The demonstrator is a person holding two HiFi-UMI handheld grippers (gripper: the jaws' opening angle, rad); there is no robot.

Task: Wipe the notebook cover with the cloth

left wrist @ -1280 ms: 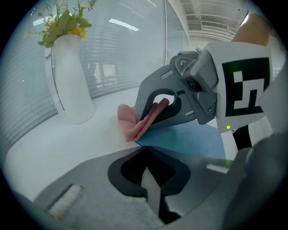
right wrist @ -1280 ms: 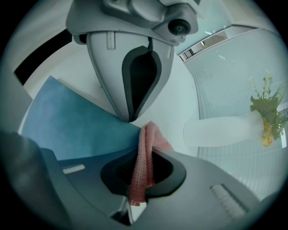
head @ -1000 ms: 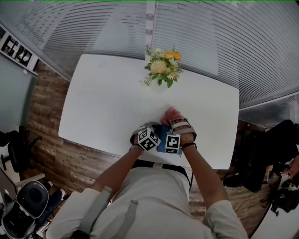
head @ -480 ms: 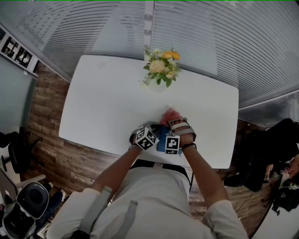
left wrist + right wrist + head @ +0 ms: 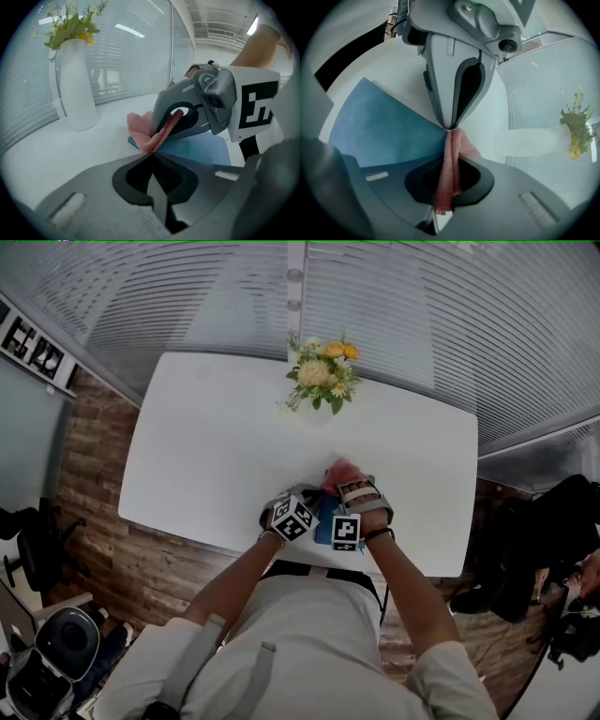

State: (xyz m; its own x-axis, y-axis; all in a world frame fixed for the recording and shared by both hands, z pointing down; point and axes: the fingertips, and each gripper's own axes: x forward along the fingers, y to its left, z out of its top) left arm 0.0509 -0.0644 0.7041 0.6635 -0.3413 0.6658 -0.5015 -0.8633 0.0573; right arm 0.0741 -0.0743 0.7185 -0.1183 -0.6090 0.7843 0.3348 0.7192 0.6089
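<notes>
Little has moved in the last second: both tongs stay nose to nose over the notebook [image 5: 324, 523]. The notebook is blue and lies flat on the white tabletop [image 5: 216, 446], well apart from the vase [image 5: 77, 84] on the person's side. The right tongs [image 5: 449, 159] are closed on the pink cloth [image 5: 446, 176], which runs through their jaws. The left tongs [image 5: 151, 154] are closed too, and the cloth's fold tapers into their tips. The cloth bunches on the notebook's edge toward the vase. Slatted blinds [image 5: 422, 306] stand behind the vase, and a wood floor [image 5: 94, 484] lies to its left.
</notes>
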